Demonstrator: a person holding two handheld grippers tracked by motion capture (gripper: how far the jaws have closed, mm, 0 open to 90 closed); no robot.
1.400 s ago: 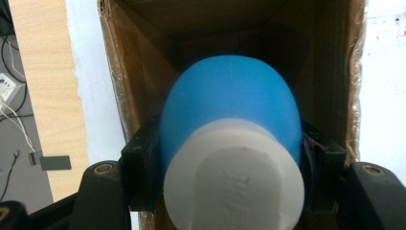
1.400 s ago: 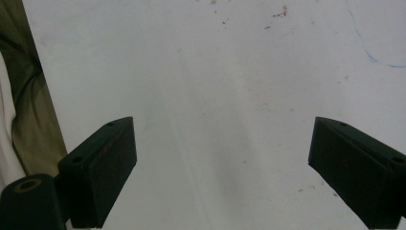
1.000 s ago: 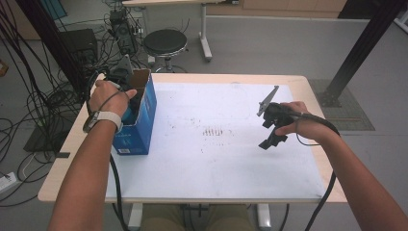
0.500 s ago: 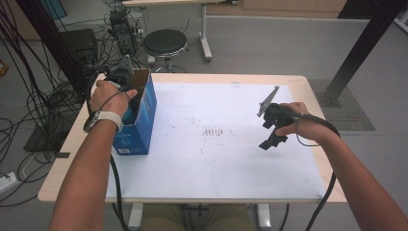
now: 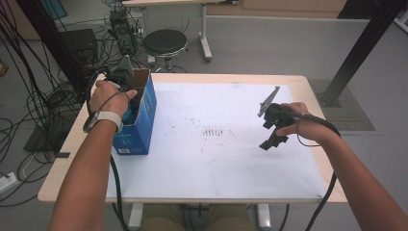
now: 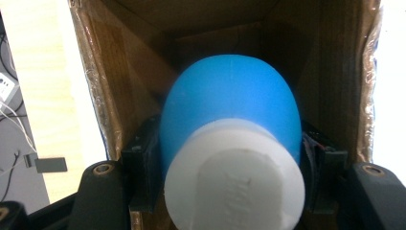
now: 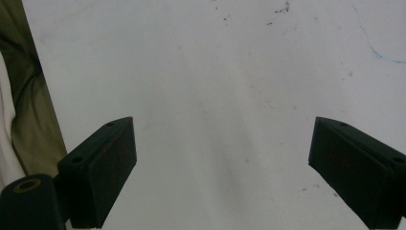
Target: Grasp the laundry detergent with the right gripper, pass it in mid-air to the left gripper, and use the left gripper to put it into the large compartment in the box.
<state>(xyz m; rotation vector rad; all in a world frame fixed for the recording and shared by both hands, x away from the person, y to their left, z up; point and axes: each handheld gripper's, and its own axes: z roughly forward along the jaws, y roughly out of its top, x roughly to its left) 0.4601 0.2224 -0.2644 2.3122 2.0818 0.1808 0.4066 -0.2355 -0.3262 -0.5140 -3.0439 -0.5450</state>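
- The left gripper [image 6: 230, 191] is inside the open cardboard box [image 5: 139, 120], at the upper left of the high view. Its jaws press on both sides of a blue bottle with a white cap [image 6: 230, 120].
- The bottle sits inside the box, cap toward the camera.
- The right gripper [image 5: 272, 137] hangs over the white table sheet [image 5: 216, 159], right of centre. Its jaws stand wide apart, with nothing between them.

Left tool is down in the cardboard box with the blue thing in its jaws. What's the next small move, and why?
Probably lift the left tool straight up. Its jaws are clamped on both sides of the blue and white object, which sits inside the blue box, with brown walls close on either side. The right tool hangs open over the white tabletop.
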